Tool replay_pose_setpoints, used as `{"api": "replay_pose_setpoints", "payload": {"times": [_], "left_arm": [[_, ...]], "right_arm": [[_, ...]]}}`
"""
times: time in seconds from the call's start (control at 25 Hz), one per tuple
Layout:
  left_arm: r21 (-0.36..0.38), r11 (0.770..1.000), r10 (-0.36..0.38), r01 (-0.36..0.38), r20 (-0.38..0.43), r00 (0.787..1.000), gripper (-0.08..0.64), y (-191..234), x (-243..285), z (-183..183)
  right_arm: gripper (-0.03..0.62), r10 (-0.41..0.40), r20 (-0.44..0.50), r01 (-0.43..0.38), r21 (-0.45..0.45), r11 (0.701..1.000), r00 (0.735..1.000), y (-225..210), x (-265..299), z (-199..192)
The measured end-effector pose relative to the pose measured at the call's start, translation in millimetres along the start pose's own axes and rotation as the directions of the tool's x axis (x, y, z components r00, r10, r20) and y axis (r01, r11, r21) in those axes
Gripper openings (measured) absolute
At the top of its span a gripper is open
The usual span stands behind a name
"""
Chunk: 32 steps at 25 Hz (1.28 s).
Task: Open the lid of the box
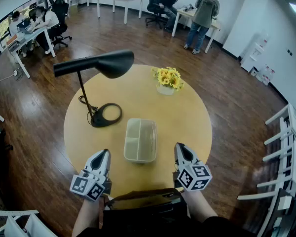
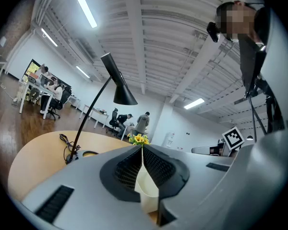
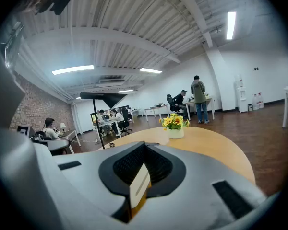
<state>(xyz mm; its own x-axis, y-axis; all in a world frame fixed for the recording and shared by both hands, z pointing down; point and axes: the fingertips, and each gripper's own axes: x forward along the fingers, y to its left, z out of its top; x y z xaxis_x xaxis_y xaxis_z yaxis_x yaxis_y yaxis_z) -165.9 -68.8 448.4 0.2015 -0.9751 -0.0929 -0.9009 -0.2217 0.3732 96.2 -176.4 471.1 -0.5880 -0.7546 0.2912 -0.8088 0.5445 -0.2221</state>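
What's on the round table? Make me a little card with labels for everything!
table: round, wooden
box: pale, in the middle, nearer the front edge
lid: looks still on
lamp: black, left of the box
flowers: yellow, in a white pot, far side
left gripper: left of the box, not touching it, fingers shut, empty
right gripper: right of the box, not touching it, fingers shut, empty

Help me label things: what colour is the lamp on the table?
The lamp is black, shade to base; the head view shows it best.
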Motion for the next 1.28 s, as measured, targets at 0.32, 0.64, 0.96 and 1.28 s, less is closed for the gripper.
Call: {"api": "replay_pose_setpoints", "payload": {"times": [0.32, 0.64, 0.96, 1.28], "left_arm": [[-0.003, 0.998, 0.057, -0.061, -0.283, 0.958, 0.054, 12.3, 57.1, -52.1], [-0.139, 0.956, 0.111, -0.258, -0.644, 0.757, 0.172, 52.3, 98.9, -127.7], [-0.071, 0.975, 0.099, -0.210, -0.709, 0.699, 0.202, 49.6, 112.3, -152.5], [0.010, 0.982, 0.142, -0.191, -0.701, 0.699, 0.086, 41.4, 117.5, -161.3]], "right_arm": [[0.003, 0.048, -0.065, -0.052, -0.058, 0.997, 0.997, 25.5, 26.3, -9.4], [0.005, 0.043, -0.285, -0.080, -0.118, 0.990, 0.957, 43.1, 69.6, -43.9], [0.083, -0.048, -0.464, -0.014, -0.129, 0.992, 0.884, 39.2, 94.6, -92.0], [0.083, -0.175, -0.523, 0.060, -0.230, 0.971, 0.834, 35.5, 110.6, -108.1]]}}
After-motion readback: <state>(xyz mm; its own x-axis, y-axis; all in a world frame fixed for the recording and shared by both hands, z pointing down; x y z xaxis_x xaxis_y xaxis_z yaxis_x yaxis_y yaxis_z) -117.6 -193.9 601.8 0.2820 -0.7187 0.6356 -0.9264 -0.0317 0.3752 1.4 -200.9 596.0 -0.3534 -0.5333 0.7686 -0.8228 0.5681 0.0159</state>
